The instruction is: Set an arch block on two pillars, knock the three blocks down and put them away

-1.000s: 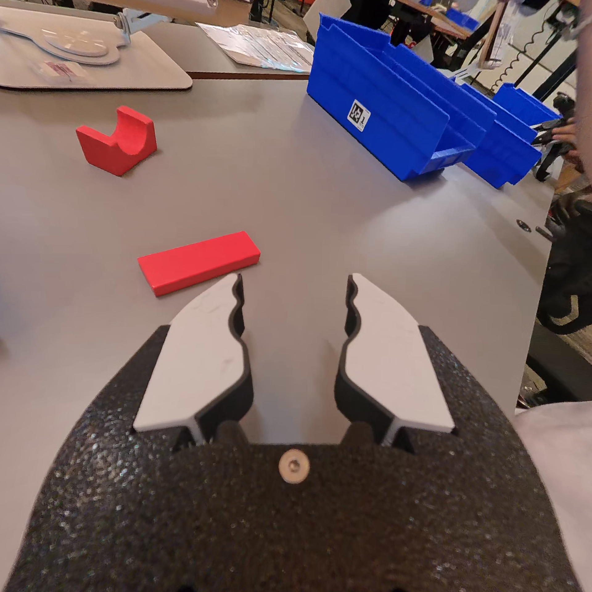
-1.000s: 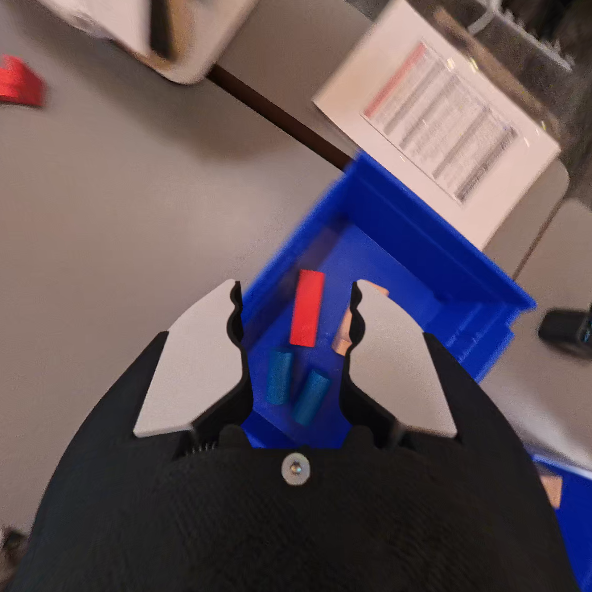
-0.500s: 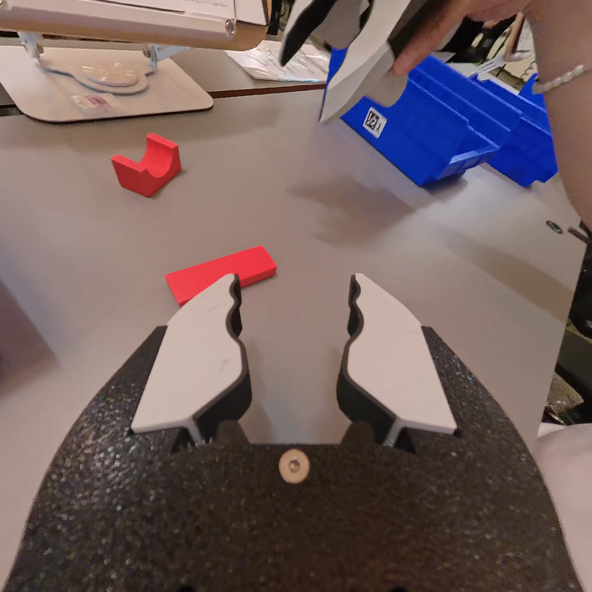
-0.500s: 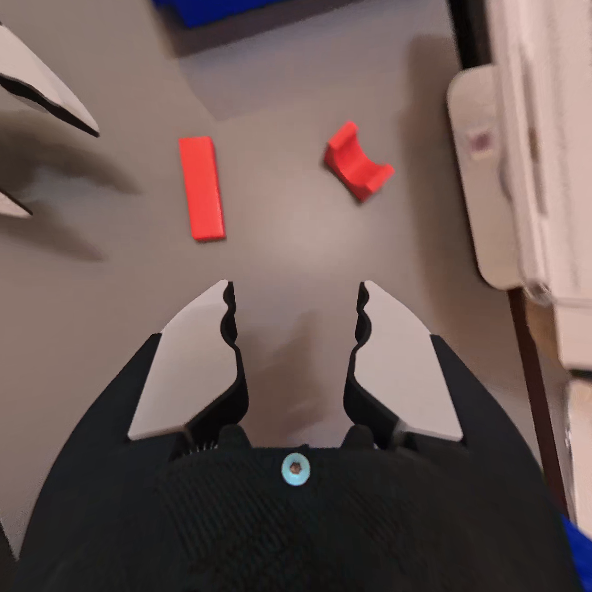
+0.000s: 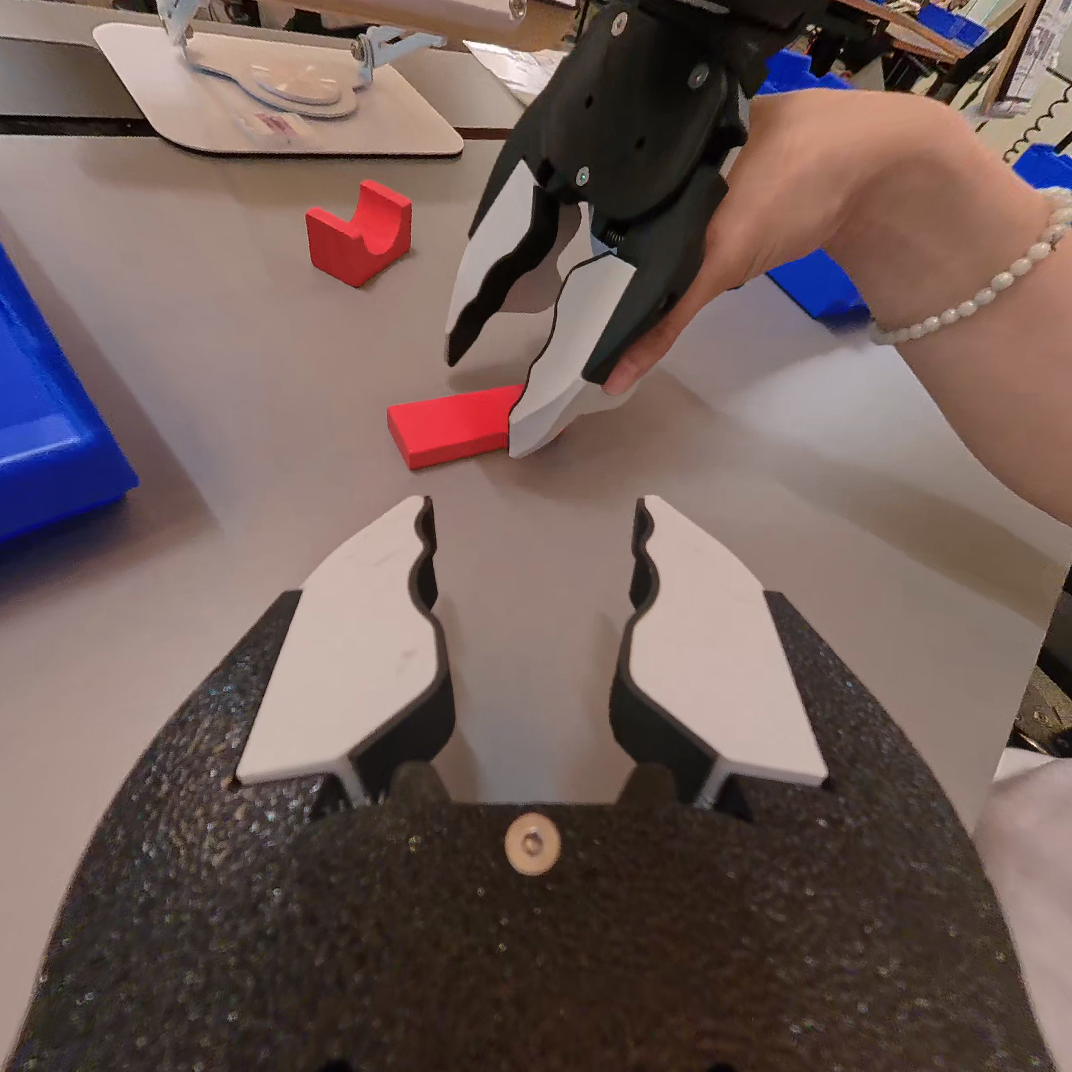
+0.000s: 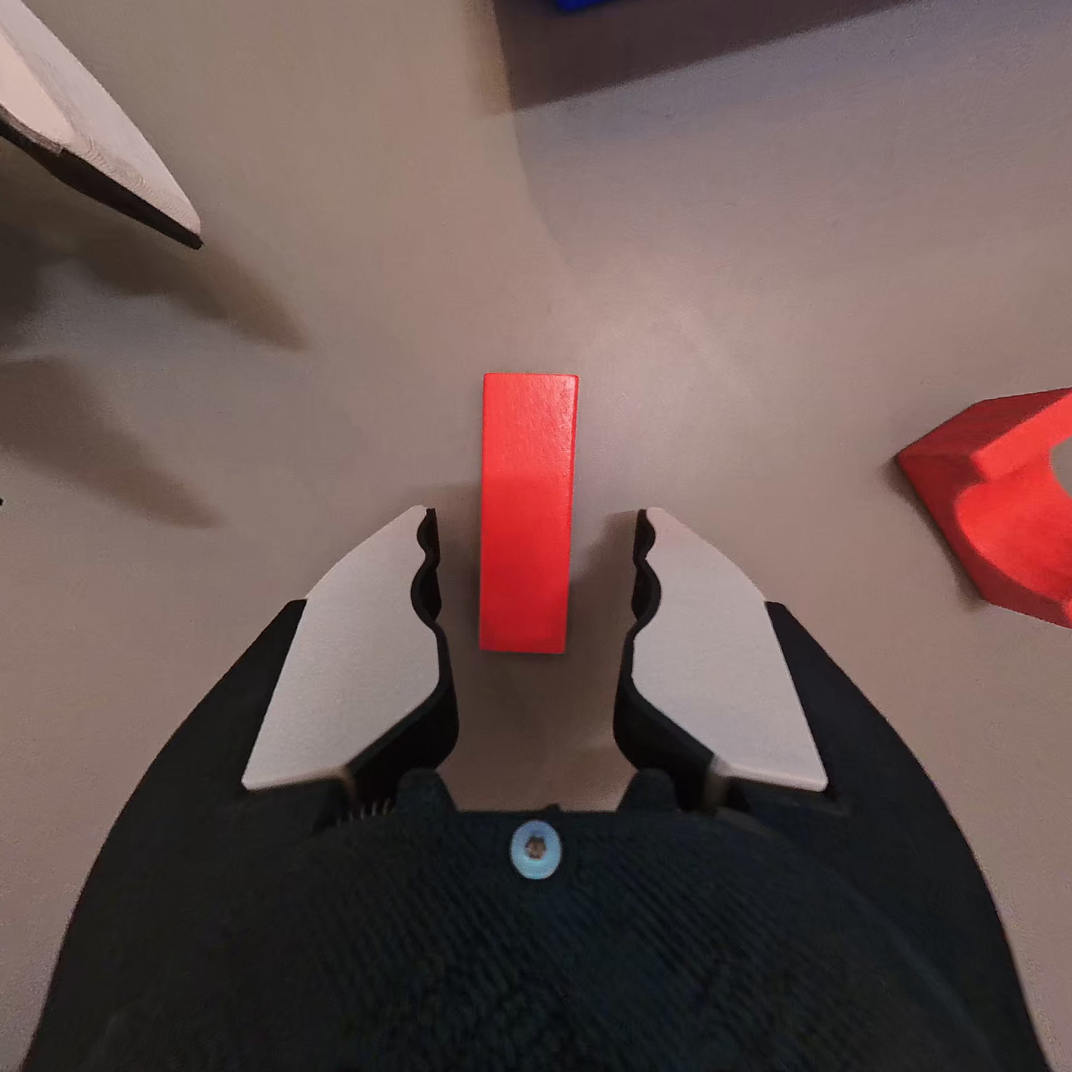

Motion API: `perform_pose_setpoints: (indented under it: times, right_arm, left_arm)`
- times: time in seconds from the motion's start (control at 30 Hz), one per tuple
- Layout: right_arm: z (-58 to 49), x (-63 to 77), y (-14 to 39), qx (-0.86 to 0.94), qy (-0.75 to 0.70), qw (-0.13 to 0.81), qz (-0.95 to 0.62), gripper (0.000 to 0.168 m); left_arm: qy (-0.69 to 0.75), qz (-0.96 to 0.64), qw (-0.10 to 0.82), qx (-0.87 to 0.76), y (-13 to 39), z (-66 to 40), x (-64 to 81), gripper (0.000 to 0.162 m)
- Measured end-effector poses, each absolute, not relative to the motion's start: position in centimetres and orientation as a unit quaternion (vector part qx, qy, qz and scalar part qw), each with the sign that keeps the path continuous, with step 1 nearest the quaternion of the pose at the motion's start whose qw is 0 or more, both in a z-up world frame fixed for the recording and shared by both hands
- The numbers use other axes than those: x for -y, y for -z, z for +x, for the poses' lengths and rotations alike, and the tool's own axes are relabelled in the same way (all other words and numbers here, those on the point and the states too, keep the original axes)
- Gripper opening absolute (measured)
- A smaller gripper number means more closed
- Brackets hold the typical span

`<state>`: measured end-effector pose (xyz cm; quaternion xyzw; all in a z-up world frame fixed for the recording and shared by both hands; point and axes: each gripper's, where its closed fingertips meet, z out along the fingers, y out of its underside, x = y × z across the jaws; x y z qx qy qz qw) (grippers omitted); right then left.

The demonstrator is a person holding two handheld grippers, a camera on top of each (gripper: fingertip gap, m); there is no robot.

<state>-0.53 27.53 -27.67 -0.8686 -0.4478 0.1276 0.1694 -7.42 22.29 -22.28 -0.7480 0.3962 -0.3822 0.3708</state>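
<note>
A flat red rectangular block [image 6: 527, 510] lies on the grey table, lengthwise between the open fingers of my right gripper [image 6: 532, 513], which hangs just above it with a gap on each side. In the left wrist view the same block [image 5: 452, 426] lies ahead, and the right gripper [image 5: 484, 406], held by a person's hand [image 5: 841, 232], straddles its right end. My left gripper [image 5: 532, 504] is open and empty, a short way in front of the block. A red block with a U-shaped notch [image 5: 359, 232] sits farther back; it also shows in the right wrist view [image 6: 1009, 510].
A blue bin [image 5: 40, 417] stands at the left edge. More blue bins [image 5: 824, 284] stand behind the hand at the right. A white base plate with a stand [image 5: 278, 98] sits at the back. A finger of the left gripper [image 6: 87, 145] shows at upper left in the right wrist view.
My right gripper swung from over the blue bin across the table and came down over the flat red block. My left gripper shifted slightly; a blue bin now shows at its left.
</note>
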Motion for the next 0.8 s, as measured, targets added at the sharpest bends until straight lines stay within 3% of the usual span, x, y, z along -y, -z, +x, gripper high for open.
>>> perform_pose_setpoints:
  times: [0.03,0.2,0.4,0.63,0.8]
  right_arm:
    - [-0.7,-27.4,27.9,0.447,-0.13,0.167,-0.869,0.064]
    - [-0.6,-27.1,28.8,0.455,-0.119,0.155,-0.869,0.059]
    - [-0.3,-27.5,28.9,0.467,-0.091,0.16,-0.865,0.033]
    - [0.8,-26.9,28.7,0.467,-0.075,0.149,-0.868,0.032]
    - [5.8,-26.9,22.2,0.399,-0.097,0.212,-0.887,0.032]
  left_arm:
    - [0.383,-0.749,0.37,-0.395,22.4,-7.5,-22.3,0.065]
    - [0.389,-0.747,0.37,-0.391,22.4,-7.6,-22.5,0.065]
    - [0.395,-0.746,0.368,-0.389,22.6,-7.4,-22.4,0.065]
    - [0.401,-0.746,0.363,-0.389,22.8,-7.1,-22.2,0.065]
    - [0.405,-0.744,0.36,-0.391,22.8,-6.7,-21.9,0.065]
